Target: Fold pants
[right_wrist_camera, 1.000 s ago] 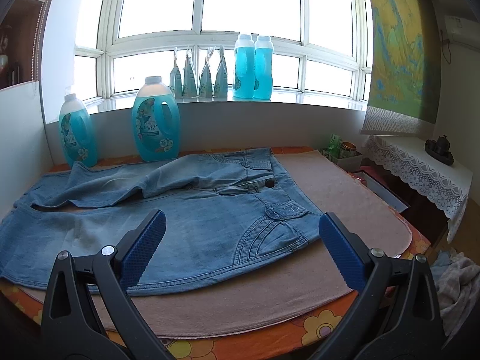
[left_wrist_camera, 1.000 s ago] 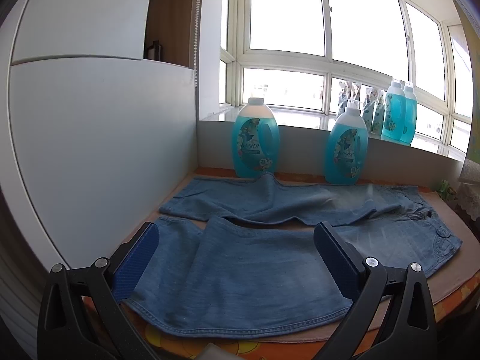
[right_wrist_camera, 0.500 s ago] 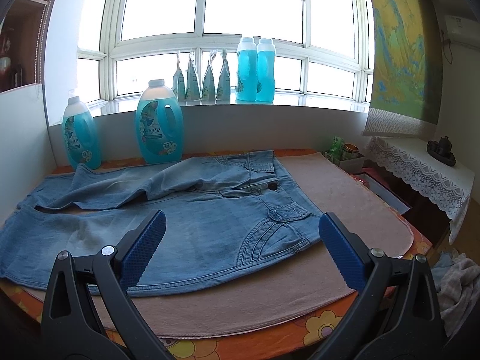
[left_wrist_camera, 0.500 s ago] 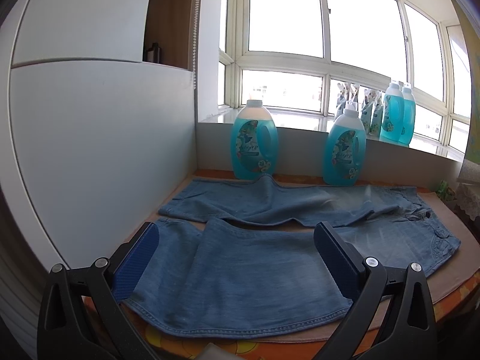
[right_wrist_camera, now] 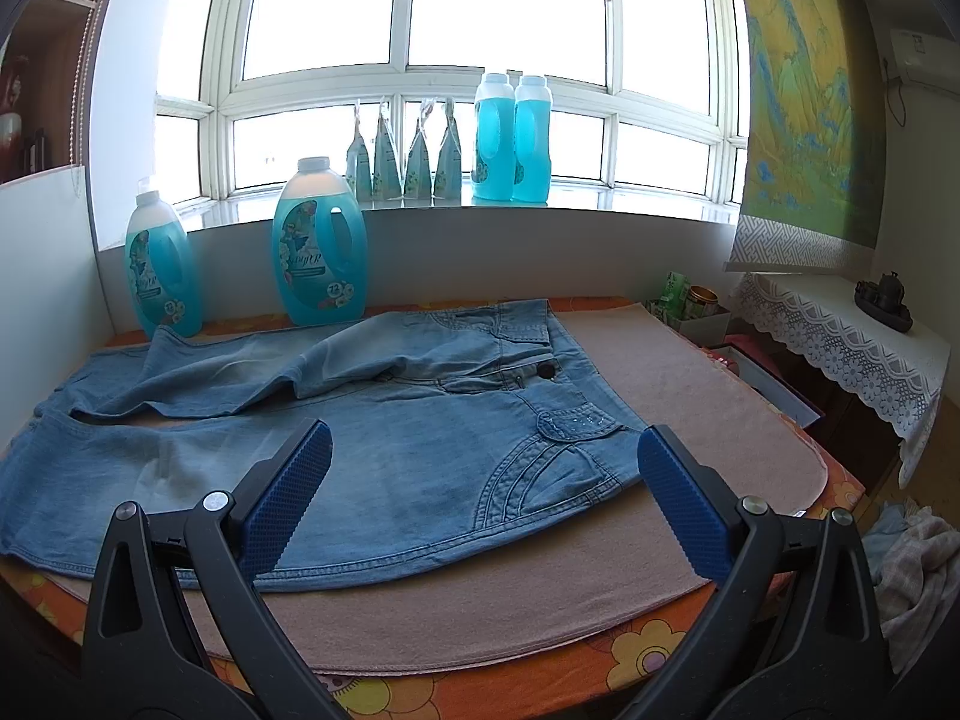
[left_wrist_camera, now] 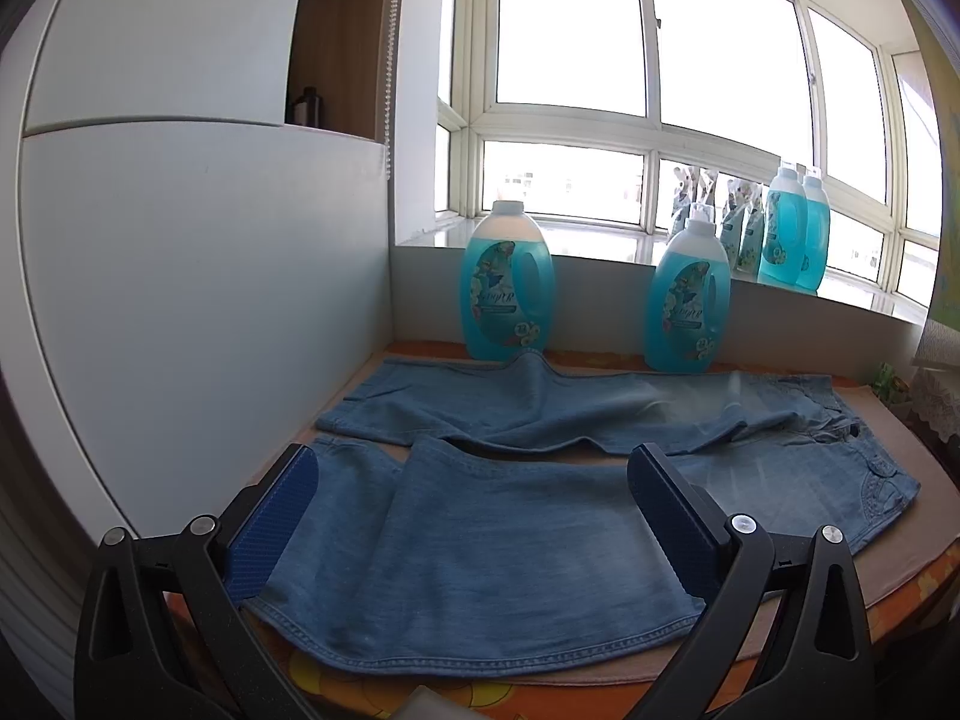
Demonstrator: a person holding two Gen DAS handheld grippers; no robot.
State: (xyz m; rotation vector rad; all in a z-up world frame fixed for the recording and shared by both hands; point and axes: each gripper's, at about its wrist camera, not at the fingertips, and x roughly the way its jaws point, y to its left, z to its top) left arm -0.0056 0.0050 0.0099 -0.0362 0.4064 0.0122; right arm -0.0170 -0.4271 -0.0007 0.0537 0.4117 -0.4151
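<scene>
Light blue denim pants (left_wrist_camera: 480,546) lie spread flat on a beige mat, legs to the left, waist to the right. The far leg is rumpled. My left gripper (left_wrist_camera: 474,468) hovers open above the hem end of the near leg, with nothing between its blue pads. In the right wrist view the same pants (right_wrist_camera: 420,450) show their waistband, button and pocket stitching. My right gripper (right_wrist_camera: 483,450) stands open above the near hip and pocket area, holding nothing.
Two big blue detergent bottles (left_wrist_camera: 507,282) (left_wrist_camera: 690,297) stand behind the pants against the sill wall; more bottles and pouches (right_wrist_camera: 510,138) are on the windowsill. A white cabinet (left_wrist_camera: 210,300) closes the left side. The beige mat (right_wrist_camera: 690,396) tops a floral tablecloth; a lace-covered side table (right_wrist_camera: 840,324) stands right.
Both grippers have drifted slightly; the views shift a little upward and back. The pants have not moved and both grippers stay open.
</scene>
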